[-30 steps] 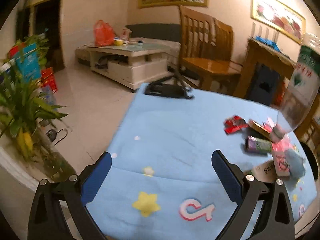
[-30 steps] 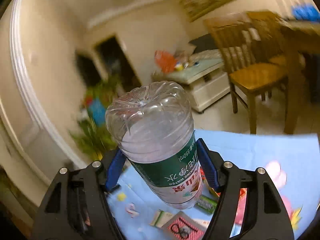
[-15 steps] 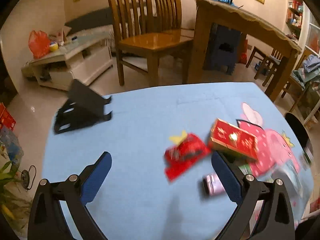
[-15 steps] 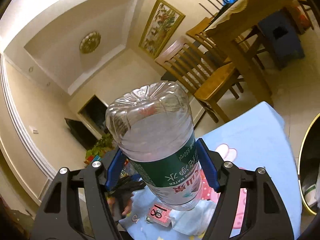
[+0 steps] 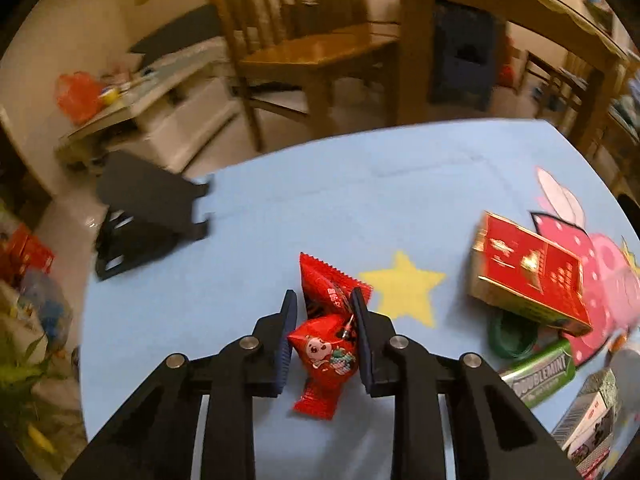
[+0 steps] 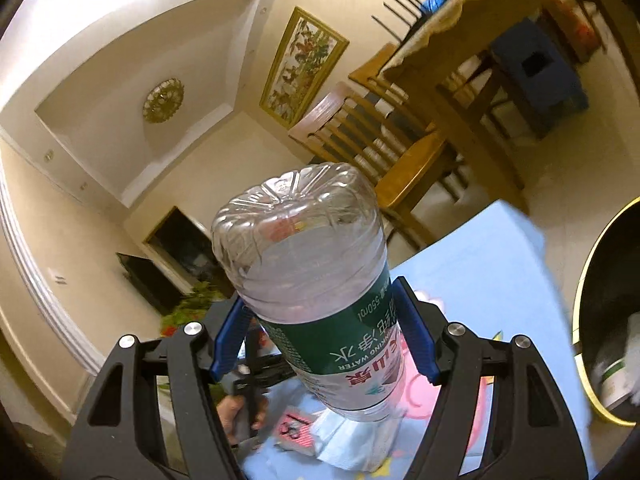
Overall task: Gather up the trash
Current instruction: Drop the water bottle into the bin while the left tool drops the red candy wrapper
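Here, closest to the left wrist camera, the left gripper (image 5: pixel 323 300) has its jaws closing around a red snack wrapper (image 5: pixel 326 344) that lies on the bench (image 5: pixel 248 280); the blue pads sit against its crumpled sides. Beyond it to the right lie a red box (image 5: pixel 528 272), a green coil (image 5: pixel 512 338) and a Doublemint gum pack (image 5: pixel 540 370) (its label is readable), with a black stand (image 5: pixel 148 220) at the far left edge. The right gripper (image 6: pixel 324 330) is clamped on a clear water bottle (image 6: pixel 316 280), base pointing away from the camera, held above the bench. A dark bin with a gold rim (image 6: pixel 580 320) stands at the right edge, and wooden chairs (image 6: pixel 384 144) beyond.
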